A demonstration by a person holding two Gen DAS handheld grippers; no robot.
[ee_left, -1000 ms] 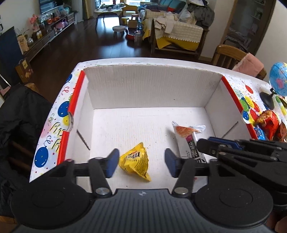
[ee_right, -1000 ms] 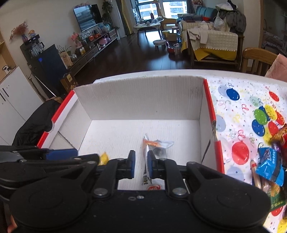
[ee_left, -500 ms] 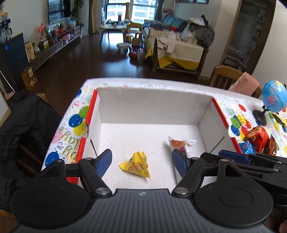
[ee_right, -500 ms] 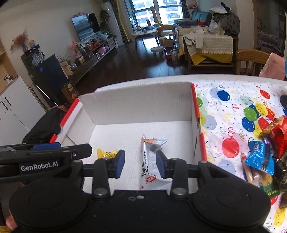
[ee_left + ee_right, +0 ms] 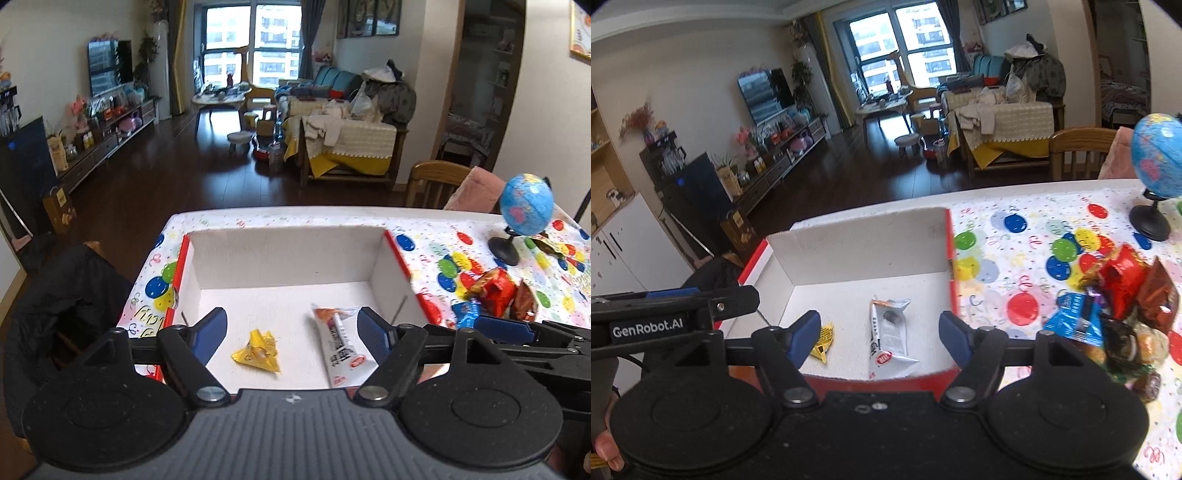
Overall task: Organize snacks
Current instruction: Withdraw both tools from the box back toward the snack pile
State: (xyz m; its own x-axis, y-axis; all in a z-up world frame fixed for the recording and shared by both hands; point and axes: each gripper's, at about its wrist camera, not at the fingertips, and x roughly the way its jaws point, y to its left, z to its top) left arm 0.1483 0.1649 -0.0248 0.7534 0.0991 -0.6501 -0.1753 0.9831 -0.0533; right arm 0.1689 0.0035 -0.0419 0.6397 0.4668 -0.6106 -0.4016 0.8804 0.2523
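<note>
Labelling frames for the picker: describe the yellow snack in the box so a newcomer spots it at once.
Find the white cardboard box with red edges on the balloon-print tablecloth. On its floor lie two packets; the yellow packet is the small crumpled one to the left, apart from the long white packet and untouched by either gripper.

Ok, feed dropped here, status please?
Both grippers, left and right, opening, empty. Yellow packet, white packet in box. Nothing blocking.

One white box (image 5: 284,254), two snack packets inside, yellow packet (image 5: 256,350), white packet (image 5: 340,343), one globe (image 5: 528,210), one snack pile (image 5: 1119,314)
</note>
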